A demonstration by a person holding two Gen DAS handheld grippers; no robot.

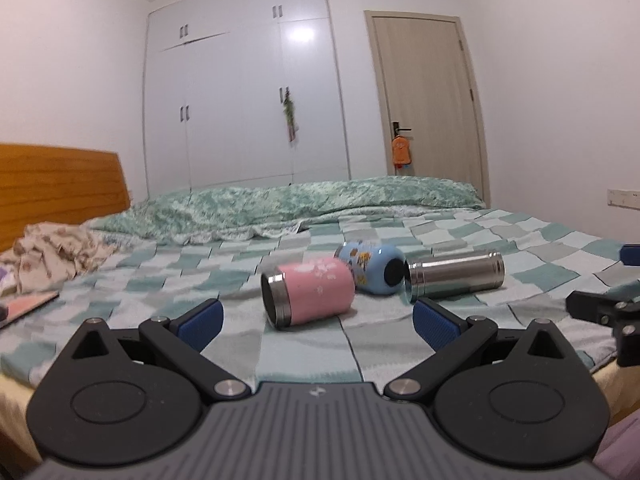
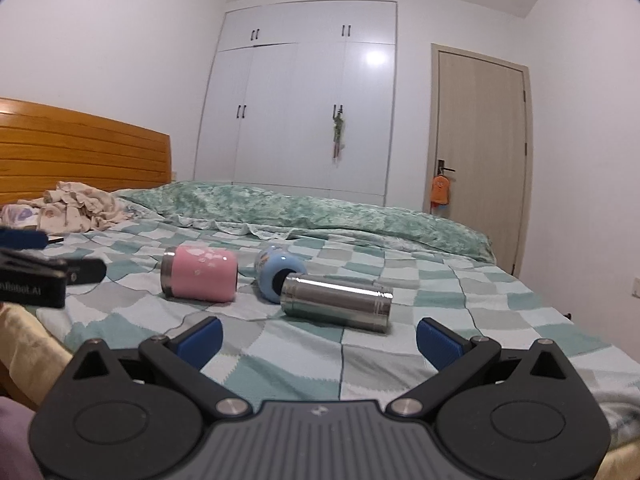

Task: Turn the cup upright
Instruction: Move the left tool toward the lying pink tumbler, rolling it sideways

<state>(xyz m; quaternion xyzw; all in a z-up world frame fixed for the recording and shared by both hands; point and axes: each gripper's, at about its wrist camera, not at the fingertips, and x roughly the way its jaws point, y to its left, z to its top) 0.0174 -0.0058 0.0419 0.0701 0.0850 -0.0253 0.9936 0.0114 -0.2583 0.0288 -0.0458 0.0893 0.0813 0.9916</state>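
Three cups lie on their sides on the checked bedspread (image 1: 160, 280). A pink cup (image 1: 310, 292) with a steel rim lies nearest my left gripper (image 1: 318, 322), its mouth toward me. A blue cup (image 1: 368, 266) with cartoon prints lies behind it. A bare steel cup (image 1: 454, 274) lies to the right. My left gripper is open and empty, just short of the pink cup. In the right wrist view the pink cup (image 2: 200, 274), blue cup (image 2: 276, 270) and steel cup (image 2: 336, 302) show; my right gripper (image 2: 320, 340) is open and empty, just short of the steel cup.
A rolled green duvet (image 1: 320, 204) lies along the bed's far side. Crumpled cloth (image 1: 56, 252) and a wooden headboard (image 1: 60, 184) are at the left. A white wardrobe (image 1: 240, 100) and a door (image 1: 424, 100) stand behind. The right gripper shows at the left wrist view's right edge (image 1: 600, 304).
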